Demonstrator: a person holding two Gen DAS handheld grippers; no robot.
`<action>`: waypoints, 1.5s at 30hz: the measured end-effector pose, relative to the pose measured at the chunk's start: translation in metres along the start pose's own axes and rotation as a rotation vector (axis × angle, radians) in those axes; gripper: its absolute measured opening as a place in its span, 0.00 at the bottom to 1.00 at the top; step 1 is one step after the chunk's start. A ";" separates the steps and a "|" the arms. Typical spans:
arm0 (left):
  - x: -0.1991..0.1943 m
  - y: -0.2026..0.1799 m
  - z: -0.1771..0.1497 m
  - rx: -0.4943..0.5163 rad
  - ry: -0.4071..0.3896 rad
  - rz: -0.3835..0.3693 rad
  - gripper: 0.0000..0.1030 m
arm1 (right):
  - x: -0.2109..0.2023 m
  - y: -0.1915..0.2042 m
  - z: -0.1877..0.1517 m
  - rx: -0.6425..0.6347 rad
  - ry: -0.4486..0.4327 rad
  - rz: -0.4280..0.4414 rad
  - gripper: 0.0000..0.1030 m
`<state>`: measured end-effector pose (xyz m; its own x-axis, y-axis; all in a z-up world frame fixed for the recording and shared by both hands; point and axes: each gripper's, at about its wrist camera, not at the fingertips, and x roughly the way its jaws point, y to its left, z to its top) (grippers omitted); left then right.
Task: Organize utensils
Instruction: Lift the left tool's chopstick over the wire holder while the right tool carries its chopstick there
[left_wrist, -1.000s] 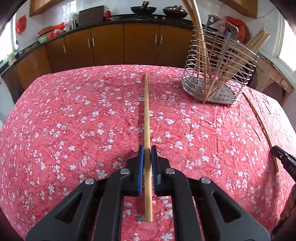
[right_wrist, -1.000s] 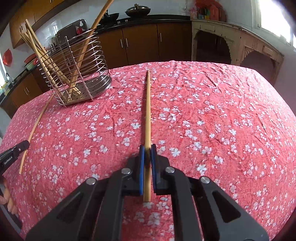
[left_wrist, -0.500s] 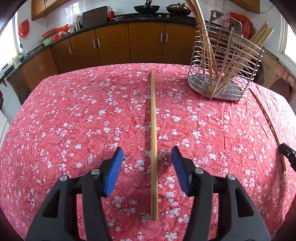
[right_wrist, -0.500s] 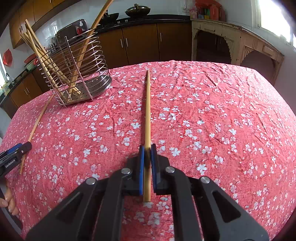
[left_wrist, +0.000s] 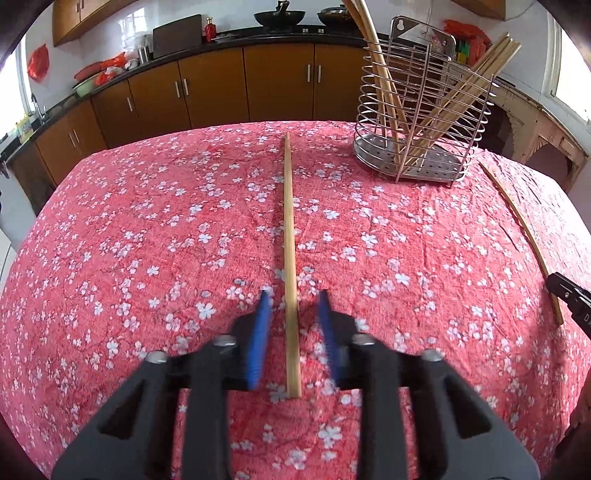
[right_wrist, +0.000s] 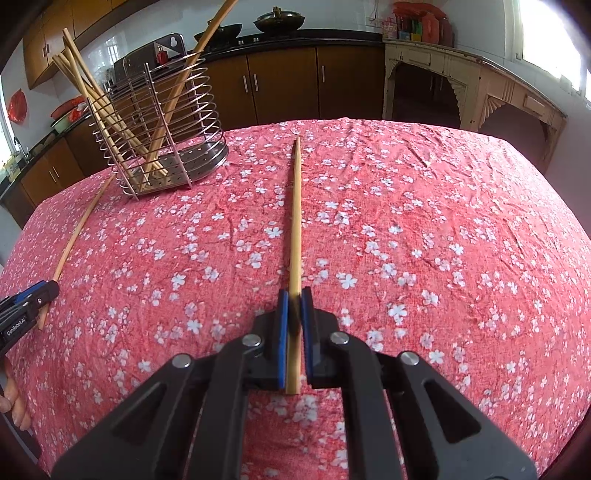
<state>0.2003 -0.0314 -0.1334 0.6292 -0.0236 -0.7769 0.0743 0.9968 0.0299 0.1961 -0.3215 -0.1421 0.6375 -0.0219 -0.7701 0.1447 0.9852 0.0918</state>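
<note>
A long wooden chopstick (left_wrist: 288, 206) lies on the red flowered cloth, pointing away from me. My left gripper (left_wrist: 293, 295) straddles its near end; the blurred blue pads (left_wrist: 258, 332) are closing, with a small gap still on each side of the stick. A second chopstick (right_wrist: 295, 206) is clamped near its end by my right gripper (right_wrist: 294, 293), which is shut on it. A wire utensil holder (left_wrist: 421, 122) with several chopsticks leaning in it stands at the back, between the two sticks. From the right wrist view the holder (right_wrist: 162, 136) is at the upper left.
The table falls away at rounded edges on all sides. Brown kitchen cabinets (left_wrist: 221, 85) run behind it and a pale wooden sideboard (right_wrist: 480, 85) stands at the back right. The right gripper's tip (left_wrist: 565, 291) shows at the right edge, the left gripper's tip (right_wrist: 33, 299) at the left edge.
The left gripper was shut on its chopstick, opened wide and let it rest on the cloth, and now has its jaws much closer around it again. The right gripper has kept its grip and place.
</note>
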 end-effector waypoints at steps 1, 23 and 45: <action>-0.001 0.000 -0.001 -0.003 0.002 -0.003 0.08 | -0.002 -0.001 -0.001 0.002 0.000 0.005 0.08; -0.142 0.036 0.061 -0.104 -0.423 -0.139 0.07 | -0.148 -0.011 0.062 -0.016 -0.466 0.093 0.08; -0.154 0.036 0.088 -0.104 -0.460 -0.129 0.07 | -0.173 -0.004 0.099 0.003 -0.532 0.158 0.07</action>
<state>0.1746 0.0014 0.0423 0.8984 -0.1558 -0.4106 0.1116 0.9852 -0.1298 0.1602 -0.3385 0.0533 0.9458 0.0422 -0.3220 0.0182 0.9831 0.1824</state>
